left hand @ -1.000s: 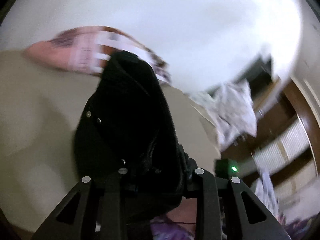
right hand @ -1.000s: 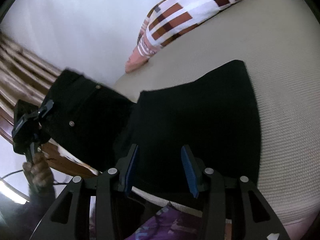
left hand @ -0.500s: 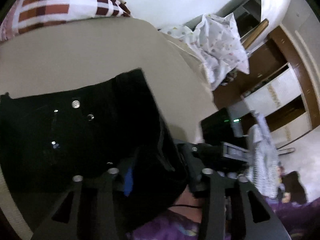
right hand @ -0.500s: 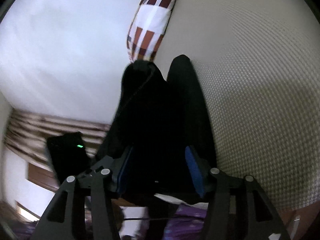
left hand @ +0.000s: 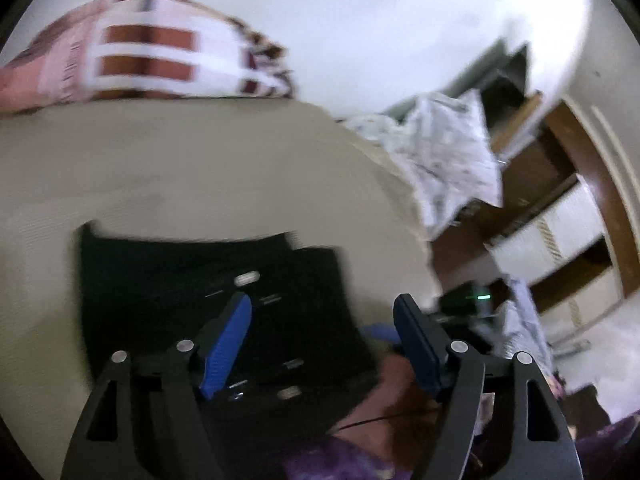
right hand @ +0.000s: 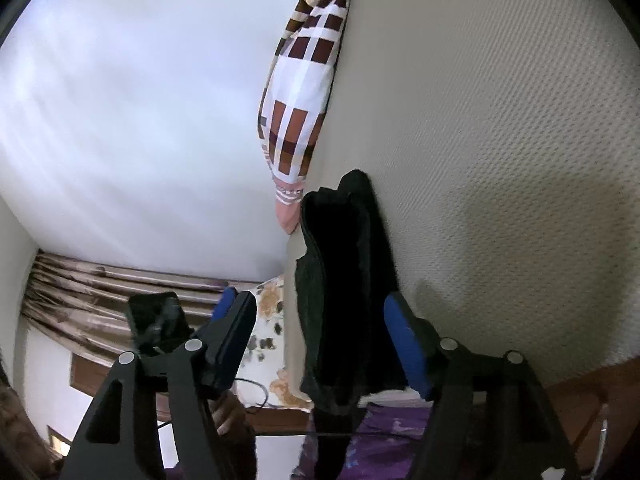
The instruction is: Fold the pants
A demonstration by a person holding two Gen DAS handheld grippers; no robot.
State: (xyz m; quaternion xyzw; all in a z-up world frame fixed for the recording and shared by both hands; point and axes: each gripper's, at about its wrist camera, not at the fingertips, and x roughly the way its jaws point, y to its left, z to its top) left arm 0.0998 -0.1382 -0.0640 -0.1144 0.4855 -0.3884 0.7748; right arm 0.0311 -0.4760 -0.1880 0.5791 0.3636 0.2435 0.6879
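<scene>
pants folded on the bed, both sets of jaws open

the bed point(left hand: 192, 168) fills most of what i see, its beige cover bare apart from the checked pillow point(left hand: 144, 48) at the far end. the black pants point(left hand: 192, 280) lie on it near the close edge as a compact, layered rectangle, metal buttons showing on top. from the right wrist view the pants point(right hand: 344, 280) show as a thick stack of several layers at the edge of the bed point(right hand: 500, 160).

i judge the fold itself to be done or nearly so, and this to be the release step. the next move, as i read it, calls for backing both tools clear without dragging the top layer, or pressing the stack flat if it springs up.

my left gripper point(left hand: 322, 332) sits low over the near right corner of the stack, jaws spread wide with nothing between the blue pads. my right gripper point(right hand: 320, 336) is rolled steeply, so the bed runs up the right side of its view; its jaws are also wide apart, straddling the stack without pinching it. the left view is blurred.
</scene>
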